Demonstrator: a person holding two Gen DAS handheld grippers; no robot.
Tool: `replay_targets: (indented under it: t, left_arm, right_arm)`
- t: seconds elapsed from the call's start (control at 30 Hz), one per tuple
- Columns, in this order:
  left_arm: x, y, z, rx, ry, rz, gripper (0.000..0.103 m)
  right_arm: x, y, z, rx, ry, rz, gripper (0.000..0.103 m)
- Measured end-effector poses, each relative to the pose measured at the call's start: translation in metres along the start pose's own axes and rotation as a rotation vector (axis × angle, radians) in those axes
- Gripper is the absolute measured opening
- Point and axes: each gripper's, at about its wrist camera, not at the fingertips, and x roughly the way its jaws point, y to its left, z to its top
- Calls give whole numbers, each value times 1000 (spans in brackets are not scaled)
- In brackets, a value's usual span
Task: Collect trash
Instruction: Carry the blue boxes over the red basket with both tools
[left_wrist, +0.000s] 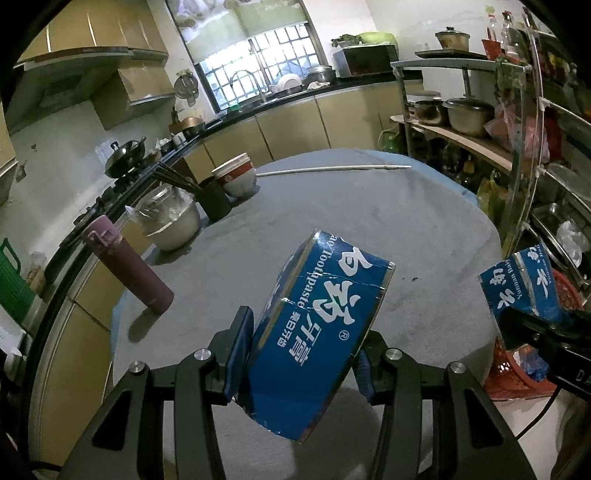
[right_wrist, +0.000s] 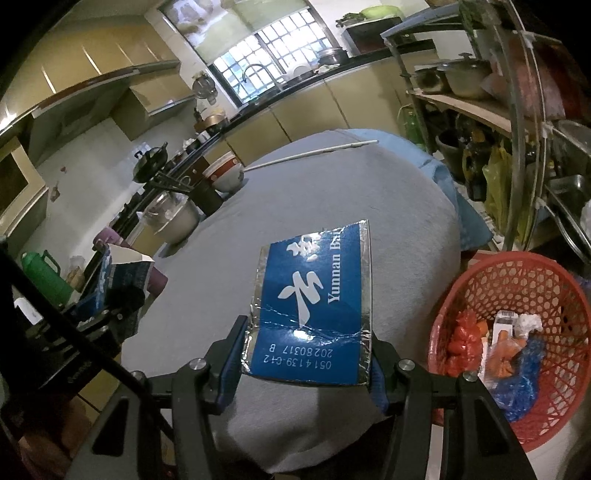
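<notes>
My left gripper (left_wrist: 301, 349) is shut on a blue toothpaste box piece (left_wrist: 317, 325) with white lettering, held tilted above the grey table (left_wrist: 369, 206). My right gripper (right_wrist: 306, 358) is shut on a second blue box piece (right_wrist: 317, 299) with silver edges, held flat above the table's near edge. Each gripper shows in the other's view: the right one with its piece (left_wrist: 524, 284) at the far right, the left one with its piece (right_wrist: 122, 277) at the far left. A red mesh basket (right_wrist: 476, 295) holding several bits of trash stands on the floor to the right of the table.
On the table's left side stand a purple flask (left_wrist: 125, 266), a covered metal bowl (left_wrist: 171, 221), a dark chopstick holder (left_wrist: 214, 195) and stacked bowls (left_wrist: 236, 177). A white rod (left_wrist: 332, 169) lies at the far edge. Shelves with pots (left_wrist: 465, 114) stand at the right.
</notes>
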Motion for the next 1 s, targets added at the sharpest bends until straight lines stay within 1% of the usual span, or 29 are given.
replay_targets:
  t: [0.27,0.57,1.0]
  left_arm:
    - [4,-23,8,38,-6,-4,51]
    - [-2,-57,22,93,-34,-52,51]
    - [-7,-96,32,156,-45,-137,51]
  right_arm:
    - [-7,-27,-1,48,-13,-6,59]
    - [-33,-56,-1,90,-64,-34,59]
    - [-54,-90,-3,160,-94,-83,59]
